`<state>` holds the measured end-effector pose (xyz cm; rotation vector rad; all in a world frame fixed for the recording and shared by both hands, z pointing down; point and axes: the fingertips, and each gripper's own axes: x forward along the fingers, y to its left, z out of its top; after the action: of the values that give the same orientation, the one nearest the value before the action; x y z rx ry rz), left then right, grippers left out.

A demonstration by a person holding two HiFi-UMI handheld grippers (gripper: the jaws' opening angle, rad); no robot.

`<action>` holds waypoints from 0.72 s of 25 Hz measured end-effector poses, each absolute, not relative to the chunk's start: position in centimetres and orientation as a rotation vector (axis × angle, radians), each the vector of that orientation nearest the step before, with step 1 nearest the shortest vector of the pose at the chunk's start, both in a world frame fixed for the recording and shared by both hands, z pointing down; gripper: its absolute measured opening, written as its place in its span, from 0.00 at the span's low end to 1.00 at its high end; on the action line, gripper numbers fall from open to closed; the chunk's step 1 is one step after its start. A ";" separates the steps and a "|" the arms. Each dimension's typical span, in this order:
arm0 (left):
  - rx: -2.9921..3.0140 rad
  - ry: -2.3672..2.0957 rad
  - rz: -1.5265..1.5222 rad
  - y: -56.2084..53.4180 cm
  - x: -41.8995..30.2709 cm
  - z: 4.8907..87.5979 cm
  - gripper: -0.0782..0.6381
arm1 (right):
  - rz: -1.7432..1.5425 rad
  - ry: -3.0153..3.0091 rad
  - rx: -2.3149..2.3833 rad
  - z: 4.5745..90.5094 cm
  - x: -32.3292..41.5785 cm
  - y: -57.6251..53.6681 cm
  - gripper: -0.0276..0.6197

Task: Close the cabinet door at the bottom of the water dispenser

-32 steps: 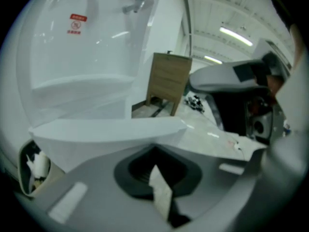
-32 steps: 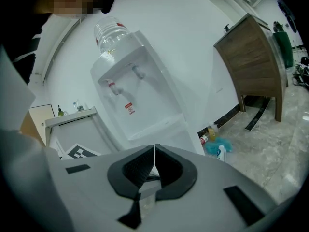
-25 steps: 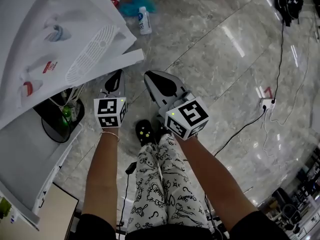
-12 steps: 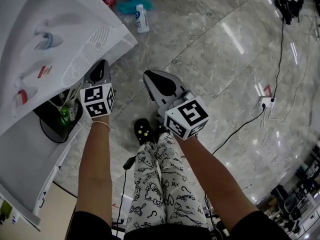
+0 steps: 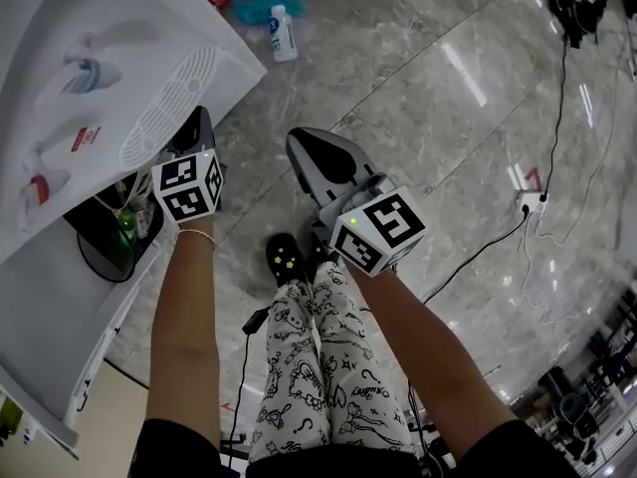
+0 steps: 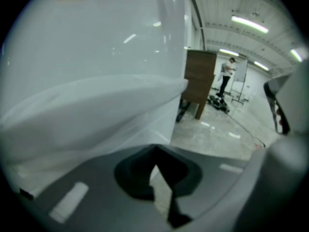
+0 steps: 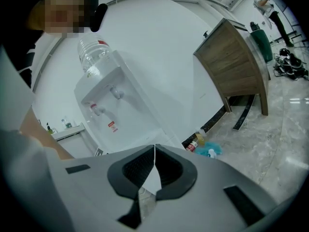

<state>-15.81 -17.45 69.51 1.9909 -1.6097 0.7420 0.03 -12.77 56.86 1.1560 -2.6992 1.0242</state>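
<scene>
The white water dispenser (image 5: 90,88) fills the upper left of the head view, with its drip grille (image 5: 164,118) facing up; no door panel sticks out from under its front. My left gripper (image 5: 197,127) is shut with nothing in it, its tips right at the dispenser's lower front edge. In the left gripper view the dispenser's white front (image 6: 96,105) is very close to the left gripper (image 6: 154,152). My right gripper (image 5: 304,149) is shut and hangs over the floor to the right. Its own view shows the right gripper (image 7: 154,148) and the dispenser (image 7: 113,108) further off.
A black bin (image 5: 105,242) with a green bottle stands left of my left arm. Bottles (image 5: 281,33) and a teal cloth (image 5: 254,8) lie on the marble floor beyond the dispenser. A power strip (image 5: 528,205) with cables lies to the right. A brown wooden cabinet (image 7: 236,66) stands behind.
The white door panel that stuck out from the dispenser's front a second ago no longer shows. My left gripper has moved left and up to the dispenser; the right has barely moved.
</scene>
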 end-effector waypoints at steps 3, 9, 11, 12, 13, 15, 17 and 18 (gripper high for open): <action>2.014 -1.599 0.741 -17.1 -15.3 69.0 0.10 | 0.991 -2.715 1.144 56.3 -0.2 -13.0 0.07; 2.055 -1.540 0.479 -14.9 -10.7 63.6 0.10 | 0.926 -2.713 1.153 54.9 0.7 -12.9 0.07; 2.178 -1.446 0.457 -13.4 -7.8 60.4 0.10 | 0.845 -2.745 1.104 53.2 0.9 -12.5 0.07; 2.253 -1.391 0.477 -12.4 -6.4 58.8 0.10 | 0.801 -2.772 1.074 52.0 0.9 -12.3 0.07; 2.323 -1.341 0.509 -11.3 -5.3 57.4 0.10 | 0.761 -2.801 1.048 50.8 0.9 -11.9 0.07; 2.423 -1.283 0.565 -9.6 -4.0 54.7 0.10 | 0.702 -2.844 1.022 48.5 1.0 -11.2 0.07; 2.457 -1.275 0.563 -8.3 -3.5 51.6 0.10 | 0.683 -2.868 1.022 46.3 1.2 -10.1 0.07; 2.467 -1.283 0.541 -8.0 -3.5 49.7 0.10 | 0.680 -2.879 1.015 45.1 1.2 -9.3 0.07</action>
<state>-3.55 -7.99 49.69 2.4671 -1.2832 0.5408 1.15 -9.30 45.09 1.0148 -2.8788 0.6798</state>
